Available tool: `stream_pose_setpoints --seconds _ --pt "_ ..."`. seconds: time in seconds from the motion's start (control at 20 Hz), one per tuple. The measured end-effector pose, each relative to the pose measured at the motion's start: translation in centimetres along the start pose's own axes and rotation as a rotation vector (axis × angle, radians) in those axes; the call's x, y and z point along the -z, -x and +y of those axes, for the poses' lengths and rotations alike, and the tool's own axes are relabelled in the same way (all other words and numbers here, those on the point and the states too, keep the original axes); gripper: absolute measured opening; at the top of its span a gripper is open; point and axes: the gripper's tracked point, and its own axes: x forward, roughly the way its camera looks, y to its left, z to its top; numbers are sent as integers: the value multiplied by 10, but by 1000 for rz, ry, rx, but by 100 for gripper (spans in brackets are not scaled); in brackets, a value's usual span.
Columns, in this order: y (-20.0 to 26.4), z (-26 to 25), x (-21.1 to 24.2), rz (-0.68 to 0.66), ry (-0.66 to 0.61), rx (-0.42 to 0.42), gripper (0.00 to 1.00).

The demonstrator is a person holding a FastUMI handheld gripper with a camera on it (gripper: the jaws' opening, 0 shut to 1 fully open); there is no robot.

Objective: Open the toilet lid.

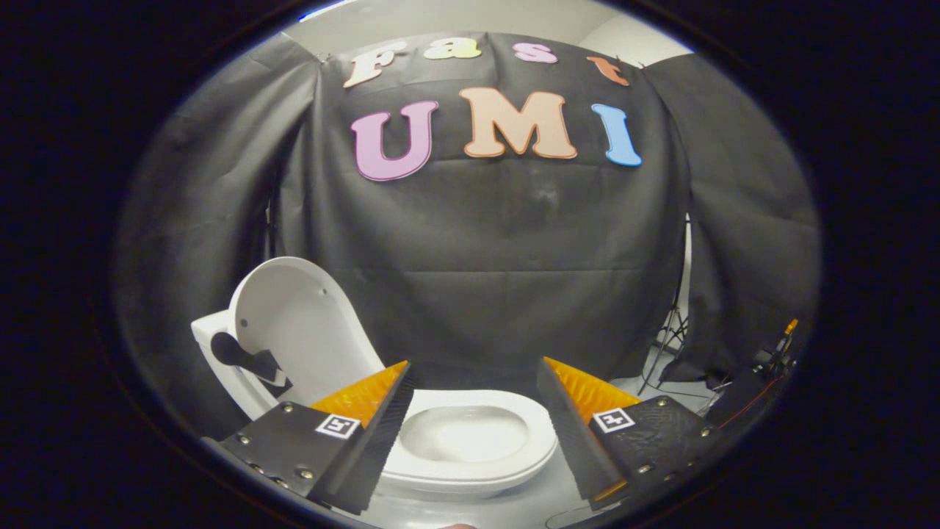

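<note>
A white toilet stands below and just ahead of my fingers. Its lid (297, 327) is raised, leaning back to the left against the tank. A dark handle piece (246, 358) is fixed on the lid's left edge. The seat ring (540, 433) lies flat around the white bowl (464, 433), which I see between my fingers. My gripper (474, 375) hangs above the bowl, open wide, with nothing between its fingers and touching nothing.
Black cloth walls close the booth behind and on both sides of the toilet. A light stand's legs (670, 342) and some cabled equipment (771, 364) sit on the floor at the right.
</note>
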Motion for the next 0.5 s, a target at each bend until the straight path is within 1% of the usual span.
stream_pose_setpoints --seconds 0.2,0.35,0.5 --pt "-6 10 11 17 7 -30 99" --pt "-4 16 14 24 22 -34 99" --pt "-1 18 10 12 6 -32 99"
